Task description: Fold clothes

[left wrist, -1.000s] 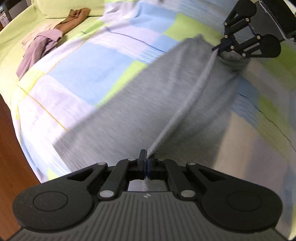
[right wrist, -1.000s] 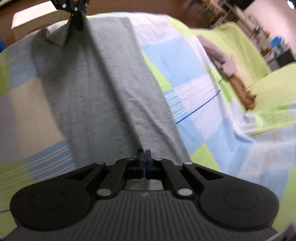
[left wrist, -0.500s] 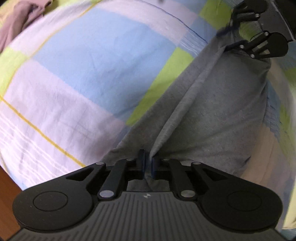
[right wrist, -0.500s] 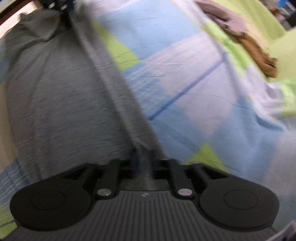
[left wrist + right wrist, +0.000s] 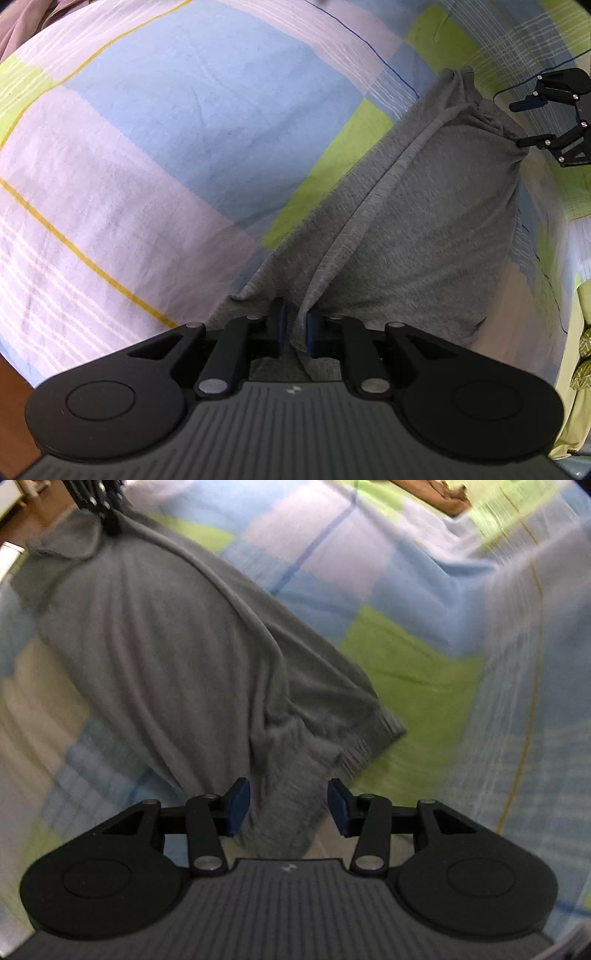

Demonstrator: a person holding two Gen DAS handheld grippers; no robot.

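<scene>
Left wrist view: left gripper (image 5: 294, 328) bottom centre, slightly parted, grey garment (image 5: 413, 221) fold between pads, grip unclear | right gripper (image 5: 289, 805) wide apart, holding nothing | garment lies folded lengthwise centre-right on checked bedsheet (image 5: 155, 140).

Left gripper (image 5: 294, 328): matte black plastic body, ribbed grey top plate with small white logo near front edge. Two round black discs at sides, each with raised circular ring. Black linkage arms, silver rivet heads at pivots. Blue pads (image 5: 310, 331) on inner finger faces.

Right gripper (image 5: 288, 805): same build. Black linkages, silver rivets, ribbed grey plate with white mark, blue pads (image 5: 237, 805) on fingers.
</scene>
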